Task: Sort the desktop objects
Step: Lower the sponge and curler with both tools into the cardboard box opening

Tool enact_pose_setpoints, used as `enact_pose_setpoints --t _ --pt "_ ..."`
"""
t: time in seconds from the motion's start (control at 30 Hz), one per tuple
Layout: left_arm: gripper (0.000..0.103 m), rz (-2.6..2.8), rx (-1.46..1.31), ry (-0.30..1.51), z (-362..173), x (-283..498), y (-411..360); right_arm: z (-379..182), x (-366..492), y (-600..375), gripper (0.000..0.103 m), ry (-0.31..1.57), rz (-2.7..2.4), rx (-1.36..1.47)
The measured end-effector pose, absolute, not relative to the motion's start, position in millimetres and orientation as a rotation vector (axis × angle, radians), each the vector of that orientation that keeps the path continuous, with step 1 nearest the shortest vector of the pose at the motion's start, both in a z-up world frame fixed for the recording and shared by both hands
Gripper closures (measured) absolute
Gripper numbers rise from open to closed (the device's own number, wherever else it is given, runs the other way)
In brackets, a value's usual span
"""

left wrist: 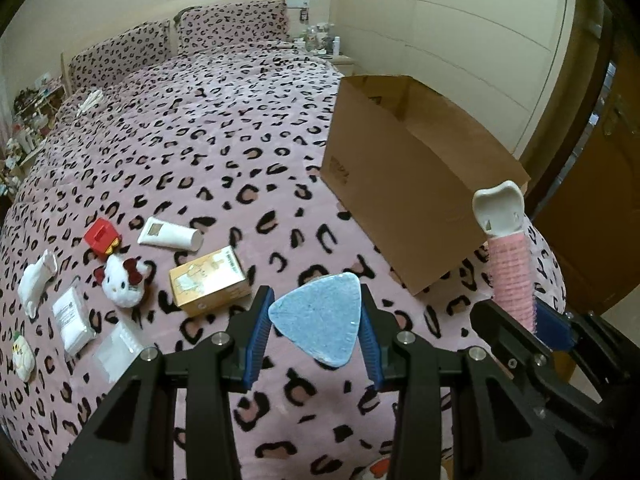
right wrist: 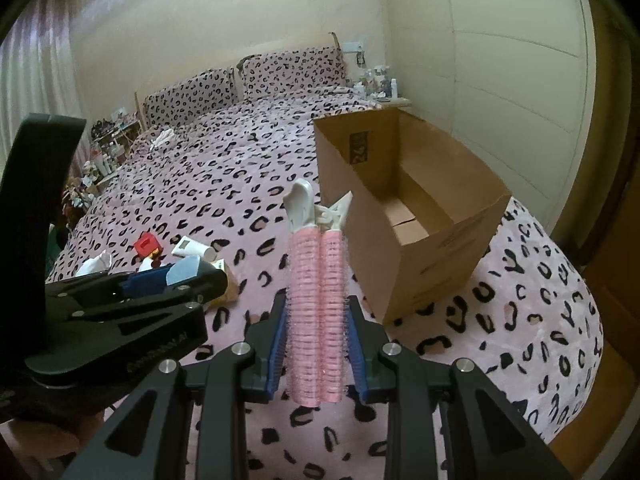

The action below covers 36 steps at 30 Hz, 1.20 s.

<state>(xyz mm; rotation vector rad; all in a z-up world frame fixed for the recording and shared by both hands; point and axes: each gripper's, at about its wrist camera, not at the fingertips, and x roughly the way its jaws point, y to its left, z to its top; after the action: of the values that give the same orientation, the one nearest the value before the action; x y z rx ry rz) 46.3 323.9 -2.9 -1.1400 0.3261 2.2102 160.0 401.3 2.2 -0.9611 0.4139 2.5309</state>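
Left gripper (left wrist: 316,328) pinching blue triangular puff (left wrist: 320,320); right gripper (right wrist: 318,344) pinching pink hair-roller clip (right wrist: 318,300), held upright. Cardboard box (right wrist: 404,216) ahead-right of both, open. Risk: thin puff slips from edge-on pinch; tall clip snags box rim, tips outside.

Pink leopard-print bedspread (left wrist: 224,152), brown box (left wrist: 420,184), blue sponge (left wrist: 320,320), pink roller clip (right wrist: 318,312) w/ white top.

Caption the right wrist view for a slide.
Right gripper holds pink hair-roller clip above leopard bedspread, facing open cardboard box.
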Motion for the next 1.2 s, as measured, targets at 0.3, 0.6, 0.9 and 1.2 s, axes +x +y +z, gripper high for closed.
enact_pose_setpoints --t 0.3,0.6,0.9,1.2 --pt "0.062 2.182 -1.116 0.356 2 53 352 8 173 424 0.075 0.424 2.51 -0.927" --pt "0.062 2.149 -1.104 0.382 7 60 378 10 187 446 0.075 0.455 2.49 -0.894" --pt "0.062 2.119 -1.082 0.413 19 64 402 19 197 466 0.075 0.47 2.484 -0.864" --pt "0.062 2.093 -1.071 0.447 25 67 417 25 199 479 0.075 0.472 2.482 -0.844"
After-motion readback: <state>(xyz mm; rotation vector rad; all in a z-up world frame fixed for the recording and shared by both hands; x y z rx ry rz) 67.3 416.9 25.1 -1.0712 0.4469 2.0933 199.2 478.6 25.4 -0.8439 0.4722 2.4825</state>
